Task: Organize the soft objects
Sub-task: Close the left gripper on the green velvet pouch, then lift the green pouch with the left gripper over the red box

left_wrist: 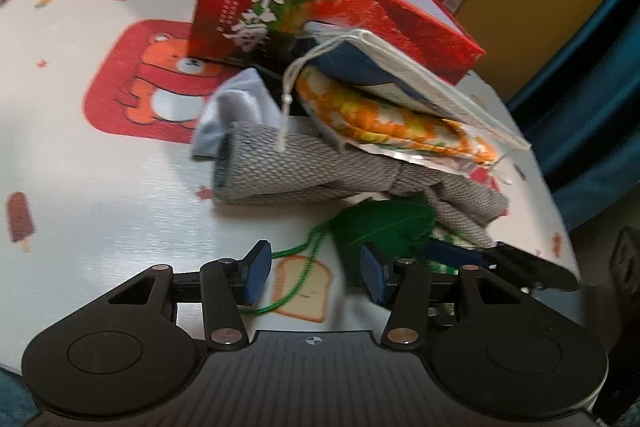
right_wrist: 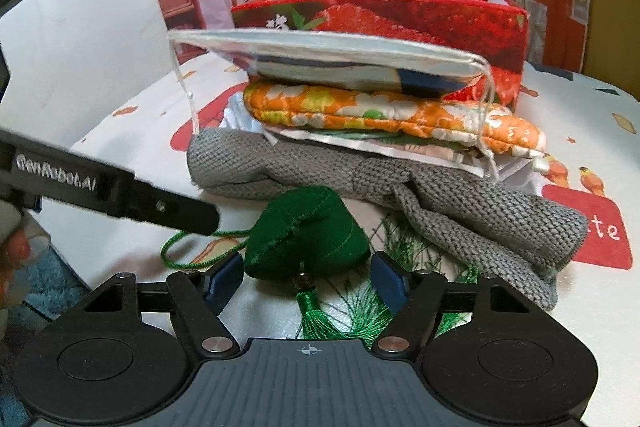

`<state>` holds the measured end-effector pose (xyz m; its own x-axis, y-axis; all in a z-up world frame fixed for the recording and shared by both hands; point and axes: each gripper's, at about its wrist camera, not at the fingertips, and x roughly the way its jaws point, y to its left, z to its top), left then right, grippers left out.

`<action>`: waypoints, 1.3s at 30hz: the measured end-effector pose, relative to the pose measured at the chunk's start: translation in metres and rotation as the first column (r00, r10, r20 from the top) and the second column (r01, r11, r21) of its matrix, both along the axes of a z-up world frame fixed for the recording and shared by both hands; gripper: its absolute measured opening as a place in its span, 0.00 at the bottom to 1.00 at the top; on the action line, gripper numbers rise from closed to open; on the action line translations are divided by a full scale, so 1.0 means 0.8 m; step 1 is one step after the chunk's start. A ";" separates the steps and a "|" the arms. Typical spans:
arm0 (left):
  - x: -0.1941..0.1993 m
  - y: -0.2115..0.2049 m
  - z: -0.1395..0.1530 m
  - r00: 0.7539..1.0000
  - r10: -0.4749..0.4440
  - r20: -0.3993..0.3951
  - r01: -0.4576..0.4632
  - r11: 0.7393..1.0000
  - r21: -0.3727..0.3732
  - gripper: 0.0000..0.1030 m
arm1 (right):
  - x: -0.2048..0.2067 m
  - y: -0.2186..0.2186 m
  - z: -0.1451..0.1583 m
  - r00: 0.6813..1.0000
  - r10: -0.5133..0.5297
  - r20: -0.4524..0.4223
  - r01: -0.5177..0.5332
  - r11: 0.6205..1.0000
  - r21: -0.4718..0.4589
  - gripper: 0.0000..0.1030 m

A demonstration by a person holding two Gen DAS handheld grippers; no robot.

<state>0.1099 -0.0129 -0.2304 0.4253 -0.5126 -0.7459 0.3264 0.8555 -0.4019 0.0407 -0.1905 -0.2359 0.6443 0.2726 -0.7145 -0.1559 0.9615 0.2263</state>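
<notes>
Soft goods sit stacked toward the far side of the table (right_wrist: 600, 327), which wears a white cloth printed with cartoon bears, toast and ice lollies.

Pile, bottom to top: a grey knitted cloth (right_wrist: 320, 167), rumpled and trailing toward the right edge; a silvery foil packet (right_wrist: 400, 147), mostly covered; an orange floral quilted pad (right_wrist: 360, 115); a pale drawstring pouch with navy print (right_wrist: 320, 59), its cord hanging down the left side. The whole pile leans against a red strawberry-print box (right_wrist: 440, 15) standing behind it. In the left wrist view a light blue cloth (left_wrist: 236, 111) lies bunched at the pile's far-left end, touching the grey knit.

In front of the pile, toward the near edge, lies a green stuffed pouch (right_wrist: 308, 231) with a green cord loop and a silky green tassel (right_wrist: 316, 315).

Right claw (right_wrist: 308, 283): spread wide, blue pads either side of the green pouch, no contact visible.

Left claw (left_wrist: 316, 275): released, jaws apart over a toast print and the green cord (left_wrist: 300, 275), holding nothing; the green pouch sits just beyond its right pad.
</notes>
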 end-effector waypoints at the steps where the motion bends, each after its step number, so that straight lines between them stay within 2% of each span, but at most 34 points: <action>1: 0.002 -0.003 -0.001 1.000 -0.007 -0.010 0.007 1.000 -0.017 0.50 | 0.001 0.001 -0.001 1.000 -0.002 -0.001 0.002 1.000 -0.008 0.66; 12: 0.032 -0.026 -0.034 0.997 -0.053 -0.059 0.044 0.989 -0.142 0.49 | 0.026 0.011 -0.015 1.000 0.027 0.003 -0.027 0.999 -0.045 0.67; 16: 0.029 -0.032 -0.029 0.996 -0.072 -0.046 0.064 0.985 -0.161 0.41 | 0.028 0.005 -0.014 1.000 0.017 -0.004 -0.017 1.000 -0.008 0.63; 28: 0.010 -0.022 0.038 0.996 -0.066 0.064 0.078 0.975 -0.209 0.41 | 0.012 -0.006 0.042 0.996 0.000 0.090 -0.003 0.999 0.039 0.63; 31: 0.002 -0.020 0.058 0.992 -0.063 0.106 0.084 0.974 -0.213 0.41 | 0.008 -0.004 0.064 0.992 -0.001 0.123 -0.004 0.999 0.038 0.63; 32: 0.000 -0.020 0.064 0.993 -0.073 0.093 0.091 0.974 -0.208 0.41 | 0.007 -0.003 0.071 0.991 0.001 0.136 -0.006 0.999 0.036 0.63; 39: -0.005 -0.009 0.117 0.980 -0.056 0.189 0.099 0.969 -0.227 0.42 | 0.006 0.003 0.126 0.976 0.021 0.218 -0.023 1.000 0.003 0.63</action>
<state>0.1060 -0.0204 -0.1366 0.4937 -0.7000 -0.5160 0.4731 0.7140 -0.5160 0.0457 -0.1880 -0.1350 0.7784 0.2921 -0.5557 -0.2233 0.9561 0.1898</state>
